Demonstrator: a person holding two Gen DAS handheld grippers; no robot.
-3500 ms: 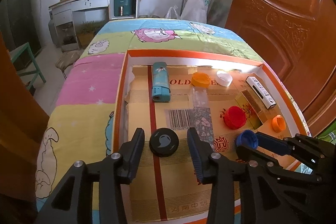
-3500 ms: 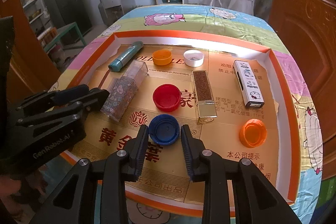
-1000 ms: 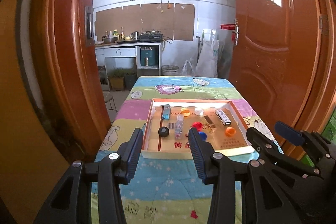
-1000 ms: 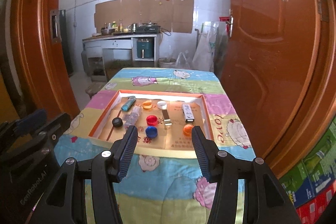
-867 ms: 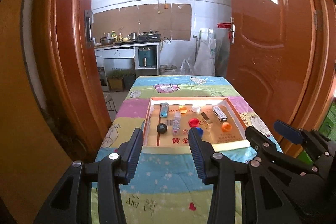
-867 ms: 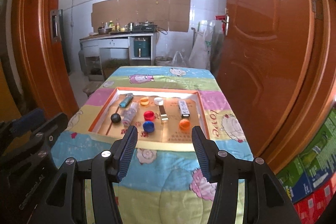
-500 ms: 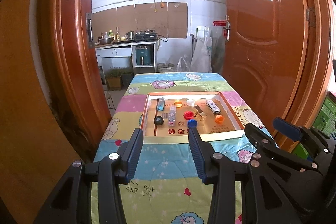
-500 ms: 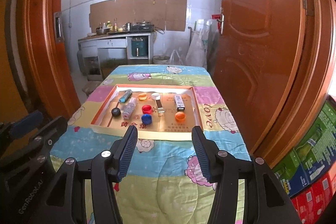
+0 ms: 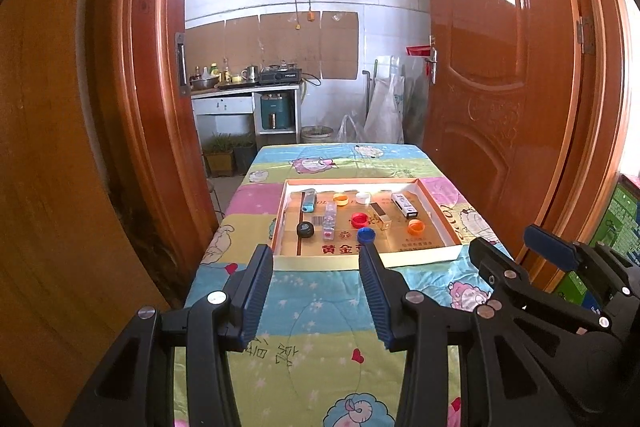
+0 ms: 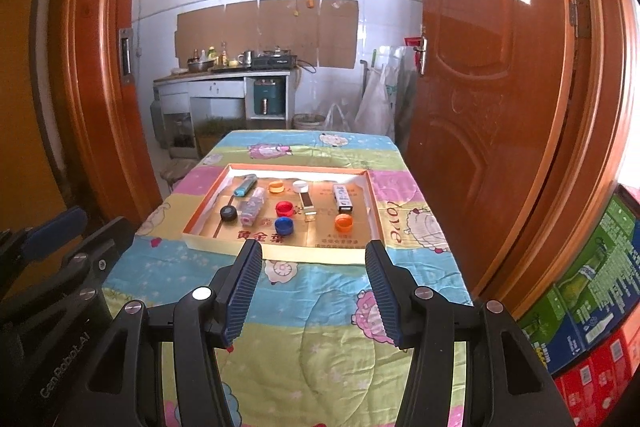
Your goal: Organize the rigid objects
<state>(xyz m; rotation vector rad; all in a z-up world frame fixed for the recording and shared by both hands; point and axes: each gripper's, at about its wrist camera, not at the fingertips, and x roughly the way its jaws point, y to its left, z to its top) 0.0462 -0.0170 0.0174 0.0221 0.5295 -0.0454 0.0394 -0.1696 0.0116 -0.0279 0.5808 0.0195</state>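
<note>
A shallow orange-rimmed cardboard tray [image 9: 436, 211] [image 10: 372, 205] lies far ahead on a cartoon-print cloth. In it lie a black cap [image 9: 305, 229] [image 10: 228, 213], a blue cap [image 9: 366, 235] [image 10: 283, 225], a red cap [image 9: 359, 218] [image 10: 284, 207], orange caps [image 9: 416, 226] [image 10: 344, 222], a white cap [image 9: 363, 197], a teal lighter [image 9: 308, 200] [image 10: 245, 185], a clear glittery case [image 9: 329, 221] [image 10: 253, 207], a gold case [image 9: 380, 215] and a white box [image 9: 405, 205] [image 10: 342, 197]. My left gripper [image 9: 316, 263] and right gripper [image 10: 314, 261] both stand open and empty, well short of the tray.
Brown wooden doors [image 9: 500, 75] [image 10: 492, 87] flank the table on both sides. Coloured cartons [image 10: 592, 299] are stacked at the right. A kitchen counter [image 9: 244, 91] with pots stands against the far wall. The right gripper's body [image 9: 560, 291] shows at the left view's lower right.
Both grippers have drawn back from the tray, which now looks smaller and farther off. More cloth shows in front. Neither gripper's jaws have changed.
</note>
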